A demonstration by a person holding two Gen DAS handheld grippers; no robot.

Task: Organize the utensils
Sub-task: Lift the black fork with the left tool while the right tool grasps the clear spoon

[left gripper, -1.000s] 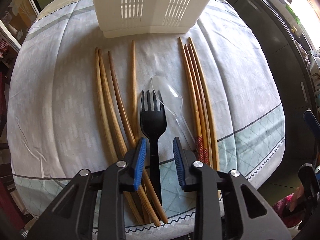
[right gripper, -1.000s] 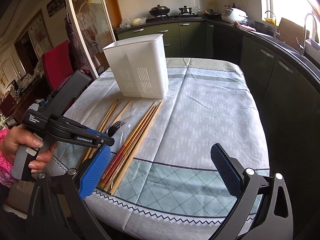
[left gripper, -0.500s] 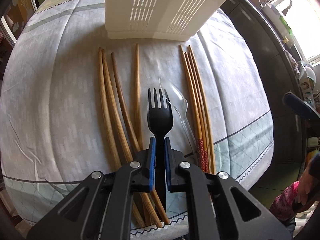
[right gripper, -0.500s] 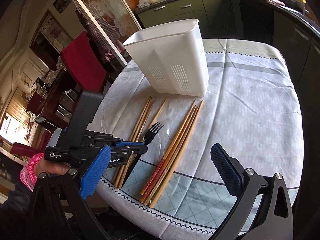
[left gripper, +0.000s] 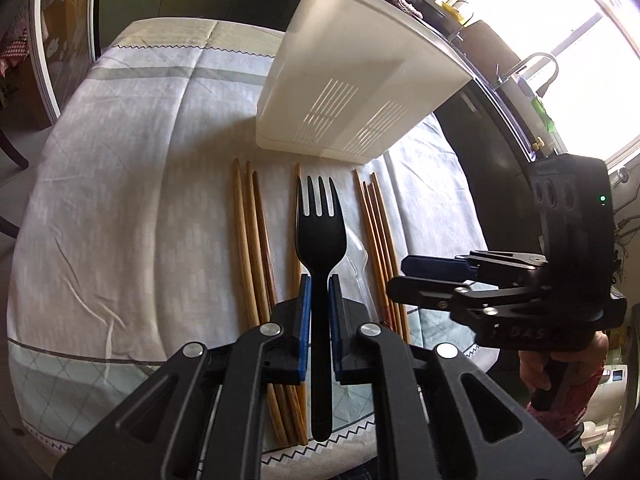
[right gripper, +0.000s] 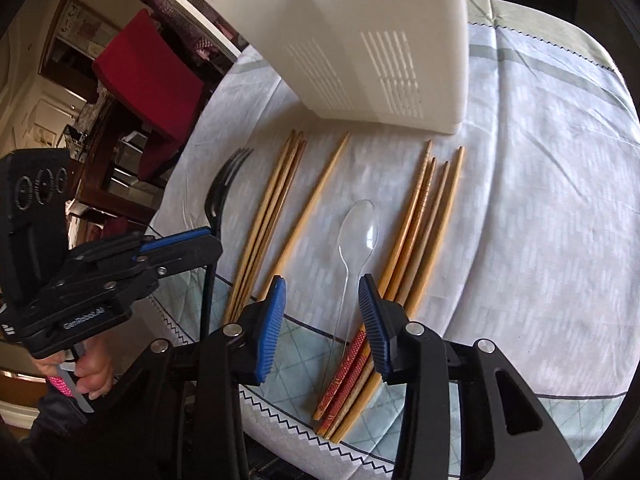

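The left gripper [left gripper: 318, 312] is pinching the black plastic fork [left gripper: 320, 236] by its handle, tines pointing to twelve o'clock at the white utensil caddy [left gripper: 356, 76]. The right gripper [right gripper: 322, 320], spread, is straddling the clear plastic spoon [right gripper: 358, 226]: probably light, slick and brittle, best taken mid-handle.

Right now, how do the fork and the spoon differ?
The fork is opaque black; the spoon is clear. The fork is clamped by its handle in the left gripper and lifted off the tablecloth; the spoon lies flat on the cloth, ungripped, its handle between the open pads of the right gripper. Both point their heads toward the white bin.
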